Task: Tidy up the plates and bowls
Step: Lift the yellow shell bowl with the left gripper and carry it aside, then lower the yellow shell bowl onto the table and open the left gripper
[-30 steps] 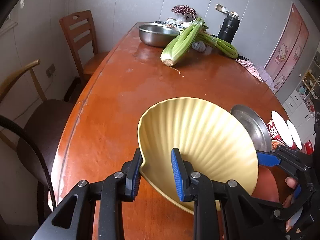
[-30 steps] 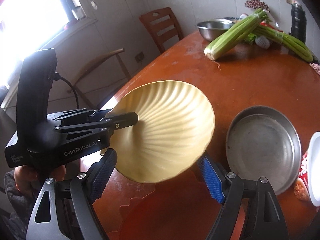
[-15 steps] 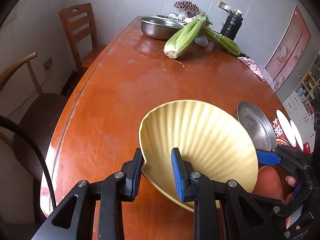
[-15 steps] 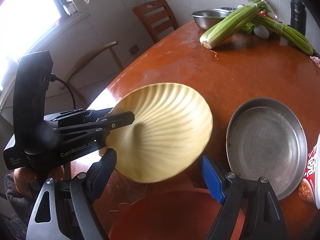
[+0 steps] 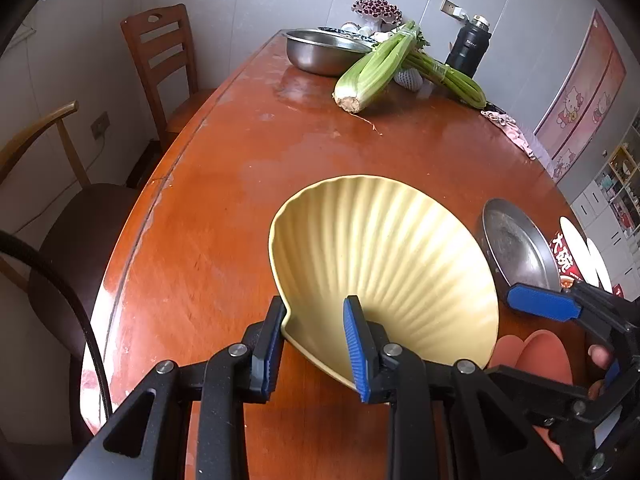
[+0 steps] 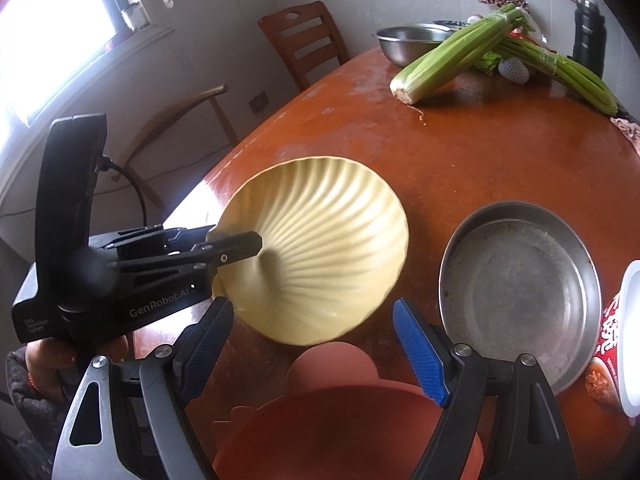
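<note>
Left gripper [image 5: 316, 344] clamped on the hinge end of the yellow shell-shaped plate [image 5: 384, 272], one finger [image 5: 269, 344] under the rim, the other on the ribbed inside. Plate held tilted above the brown counter [image 5: 224, 208], fanned edge pointing away toward the far end. Same plate [image 6: 320, 252] seen from the right wrist view, pinched at its narrow end by the left gripper [image 6: 232, 240]. Right gripper [image 6: 316, 344] spread wide, gripping nothing, hovering just beside the plate's near edge and over a reddish-brown bowl [image 6: 344, 428]. Steel round pan [image 6: 520, 296] flat on the counter, just right of the plate, apart from it. Red-and-white instant noodle cup [image 6: 616, 340] beside the pan at the right edge. Far end of the counter: steel mixing bowl [image 5: 324, 52], celery stalks [image 5: 376, 72] lying across each other, black flask [image 5: 468, 48] upright behind them.
</note>
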Available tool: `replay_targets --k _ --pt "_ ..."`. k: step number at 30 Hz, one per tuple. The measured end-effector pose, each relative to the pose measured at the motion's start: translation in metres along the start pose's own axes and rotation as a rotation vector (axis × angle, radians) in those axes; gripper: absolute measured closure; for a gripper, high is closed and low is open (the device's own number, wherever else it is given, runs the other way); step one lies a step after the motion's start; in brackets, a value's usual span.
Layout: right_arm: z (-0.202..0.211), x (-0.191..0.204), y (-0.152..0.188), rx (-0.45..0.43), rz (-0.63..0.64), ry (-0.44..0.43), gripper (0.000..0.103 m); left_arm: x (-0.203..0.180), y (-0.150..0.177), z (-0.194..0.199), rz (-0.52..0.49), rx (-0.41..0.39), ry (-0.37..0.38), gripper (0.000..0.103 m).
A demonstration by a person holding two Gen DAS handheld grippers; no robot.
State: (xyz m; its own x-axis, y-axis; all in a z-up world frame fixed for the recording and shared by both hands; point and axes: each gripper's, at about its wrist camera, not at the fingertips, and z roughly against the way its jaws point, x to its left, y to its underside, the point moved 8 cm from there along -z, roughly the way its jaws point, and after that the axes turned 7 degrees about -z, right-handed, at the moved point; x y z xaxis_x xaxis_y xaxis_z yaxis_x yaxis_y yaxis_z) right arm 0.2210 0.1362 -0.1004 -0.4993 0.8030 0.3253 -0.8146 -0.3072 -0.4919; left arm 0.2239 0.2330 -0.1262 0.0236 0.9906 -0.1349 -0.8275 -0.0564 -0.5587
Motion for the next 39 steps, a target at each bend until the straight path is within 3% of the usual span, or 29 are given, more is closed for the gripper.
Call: replay_targets --k 9,21,27,39 --pt "0.011 -0.007 -0.005 -0.039 -0.035 0.006 0.02 0.001 -0.001 0.009 0.003 -0.025 -0.002 0.074" --pt "0.03 -0.022 -0.005 -0.086 -0.076 0.041 0.02 0.005 0.002 0.025 0.004 -0.057 -0.01 0.06" --pt "0.043 -0.031 -0.003 -0.112 -0.103 0.049 0.02 0.003 -0.001 0.043 -0.011 -0.106 -0.035 0.048" --pt "0.073 -0.041 0.001 -0.173 -0.129 0.064 0.02 -0.034 -0.004 0.071 -0.045 -0.16 -0.009 0.038"
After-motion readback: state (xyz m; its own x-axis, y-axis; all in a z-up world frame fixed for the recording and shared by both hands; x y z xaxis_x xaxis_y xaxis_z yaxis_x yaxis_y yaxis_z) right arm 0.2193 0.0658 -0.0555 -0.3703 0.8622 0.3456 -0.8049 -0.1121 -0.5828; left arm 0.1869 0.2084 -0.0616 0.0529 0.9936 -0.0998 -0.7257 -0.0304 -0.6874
